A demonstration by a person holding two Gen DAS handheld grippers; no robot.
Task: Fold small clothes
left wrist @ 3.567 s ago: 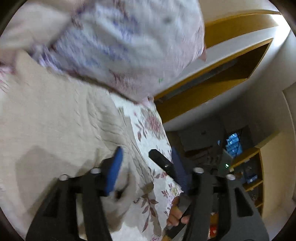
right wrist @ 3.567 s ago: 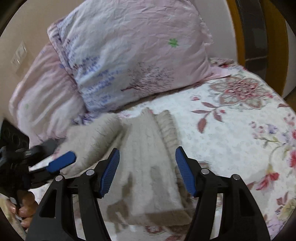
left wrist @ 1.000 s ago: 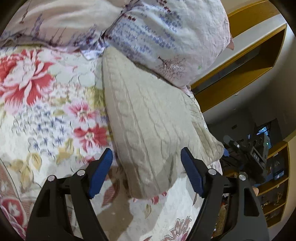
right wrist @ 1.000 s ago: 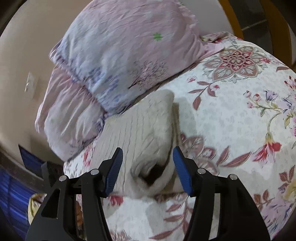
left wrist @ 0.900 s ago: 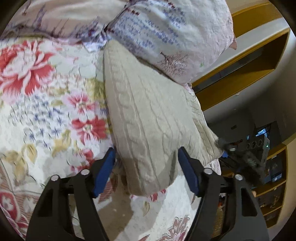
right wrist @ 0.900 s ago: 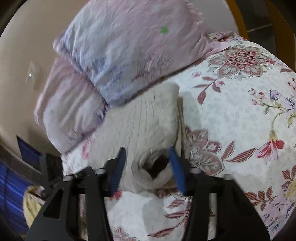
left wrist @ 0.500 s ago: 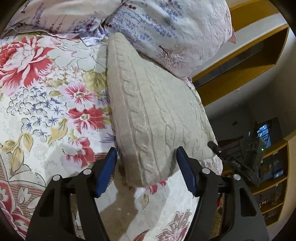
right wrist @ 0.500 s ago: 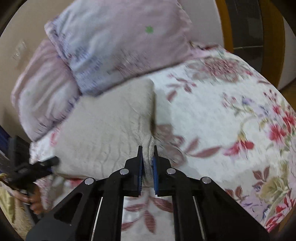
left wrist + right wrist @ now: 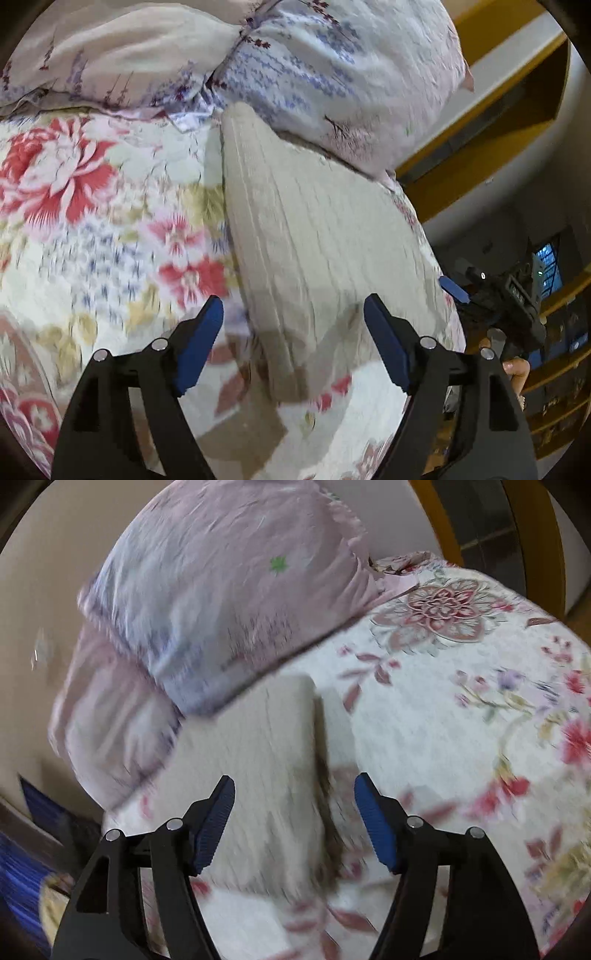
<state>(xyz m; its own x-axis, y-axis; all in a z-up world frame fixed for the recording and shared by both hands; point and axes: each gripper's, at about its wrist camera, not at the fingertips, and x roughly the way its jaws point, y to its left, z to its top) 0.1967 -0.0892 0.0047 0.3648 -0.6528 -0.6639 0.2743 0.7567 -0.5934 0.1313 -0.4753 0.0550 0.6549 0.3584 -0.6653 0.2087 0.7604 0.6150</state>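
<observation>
On the left, the left gripper [image 9: 293,332] hangs spread wide and empty over the near end of the sweater [image 9: 314,240]. The sweater lies folded into a long beige cable-knit slab on the flowered bedspread [image 9: 92,229], its far end touching the pillow [image 9: 332,74] at the head of the bed. On the right, the right gripper [image 9: 293,812] is spread too, holding nothing, above the sweater's right edge. The fold looks finished or close; any next move would be a last tuck or setting it aside. Both views are blurred.
</observation>
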